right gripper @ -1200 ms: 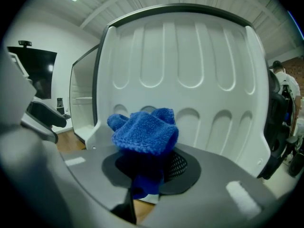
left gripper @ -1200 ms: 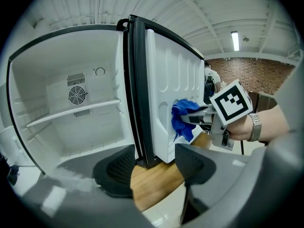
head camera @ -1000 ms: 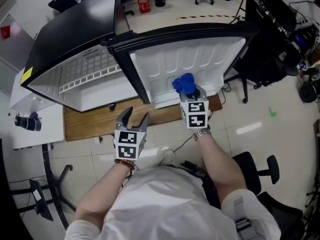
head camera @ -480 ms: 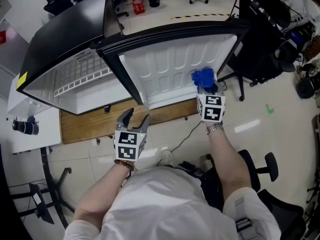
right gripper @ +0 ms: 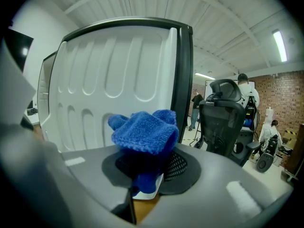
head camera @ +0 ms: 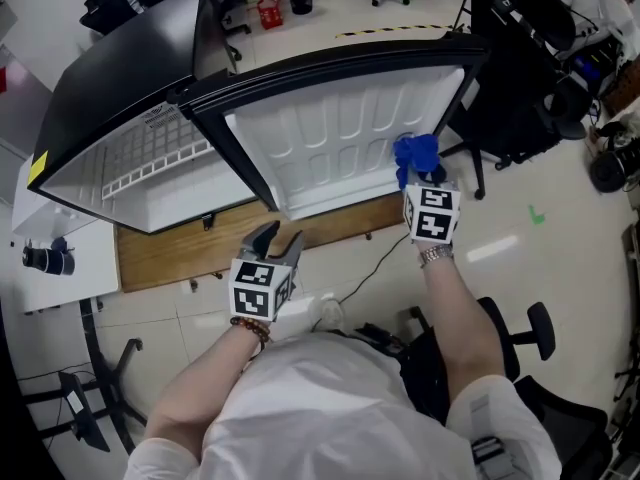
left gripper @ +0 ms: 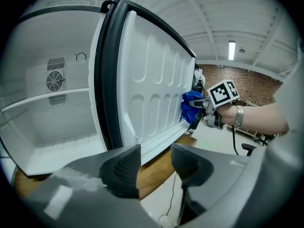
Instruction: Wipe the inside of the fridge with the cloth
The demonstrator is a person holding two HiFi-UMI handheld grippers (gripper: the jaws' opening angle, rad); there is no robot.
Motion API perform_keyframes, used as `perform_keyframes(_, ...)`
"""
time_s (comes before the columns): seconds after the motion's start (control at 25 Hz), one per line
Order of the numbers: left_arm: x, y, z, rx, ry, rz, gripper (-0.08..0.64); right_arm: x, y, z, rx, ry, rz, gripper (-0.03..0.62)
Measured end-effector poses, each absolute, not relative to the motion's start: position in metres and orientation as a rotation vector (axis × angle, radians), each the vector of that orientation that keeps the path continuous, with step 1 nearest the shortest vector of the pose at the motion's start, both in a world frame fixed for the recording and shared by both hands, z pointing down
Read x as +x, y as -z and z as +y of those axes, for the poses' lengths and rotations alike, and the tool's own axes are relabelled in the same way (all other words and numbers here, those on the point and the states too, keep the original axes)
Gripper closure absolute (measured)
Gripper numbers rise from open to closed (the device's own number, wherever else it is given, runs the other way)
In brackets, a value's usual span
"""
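R gripper clamped on cloth — cloth bunched at outer edge of door liner, contact likely. L gripper empty, jaws part open, just been closing. Judgement: door wipe under way — cabinet interior still to do.

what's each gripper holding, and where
Right gripper: the blue cloth, pinched by its lower end. Left gripper: nothing between its jaws, which have just been closing.
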State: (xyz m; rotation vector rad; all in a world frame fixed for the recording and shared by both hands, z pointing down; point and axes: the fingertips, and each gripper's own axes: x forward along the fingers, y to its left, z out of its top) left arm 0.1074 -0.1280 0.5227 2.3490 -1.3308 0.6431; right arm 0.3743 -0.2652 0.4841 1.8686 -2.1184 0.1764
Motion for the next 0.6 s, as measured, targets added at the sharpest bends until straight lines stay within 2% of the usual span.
perform_keyframes(0.36,0.134,-0.54,-0.126,2.29,-0.509,-1.146,0.415,0.362,-0.463,-0.239,1.849,-0.142,-2.211,0.503)
perform_keyframes(0.6,0.152,-0.56,-0.137,2.191,-0.421,-1.062,0.417,0.327,-0.462,-0.194,1.725,-0.143,-2.322,0.503)
